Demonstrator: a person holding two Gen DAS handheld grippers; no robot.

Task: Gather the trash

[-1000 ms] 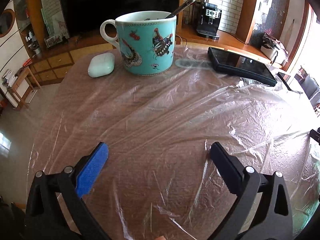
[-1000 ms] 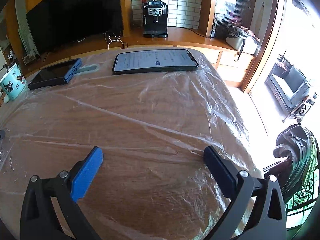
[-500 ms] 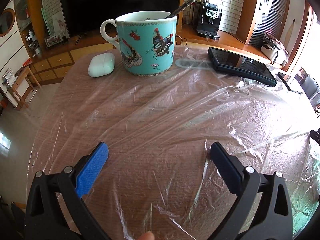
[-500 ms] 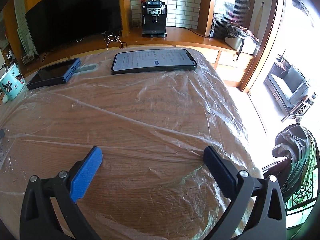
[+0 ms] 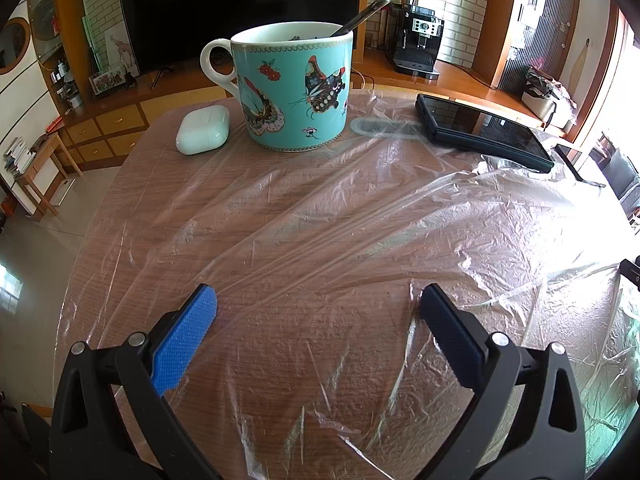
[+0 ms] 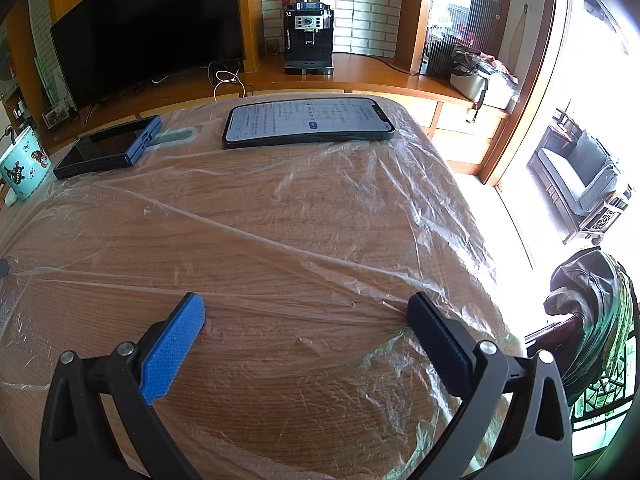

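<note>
A large sheet of clear plastic film (image 5: 360,216) lies spread and wrinkled over the round wooden table (image 5: 132,184); it also shows in the right wrist view (image 6: 320,208). My left gripper (image 5: 316,304) is open and empty, just above the film near the table's front. My right gripper (image 6: 304,312) is open and empty, low over the film near the table's right front edge.
A turquoise butterfly mug (image 5: 296,88) with a spoon stands at the back, a white earbud case (image 5: 202,130) to its left. A black device (image 5: 480,130) and a lit phone (image 6: 308,122) lie on the film's far edge. A chair back with cloth (image 6: 588,312) stands at the right.
Both grippers stay open and nearly still. The right wrist view has shifted very slightly; the film and objects have not moved.
</note>
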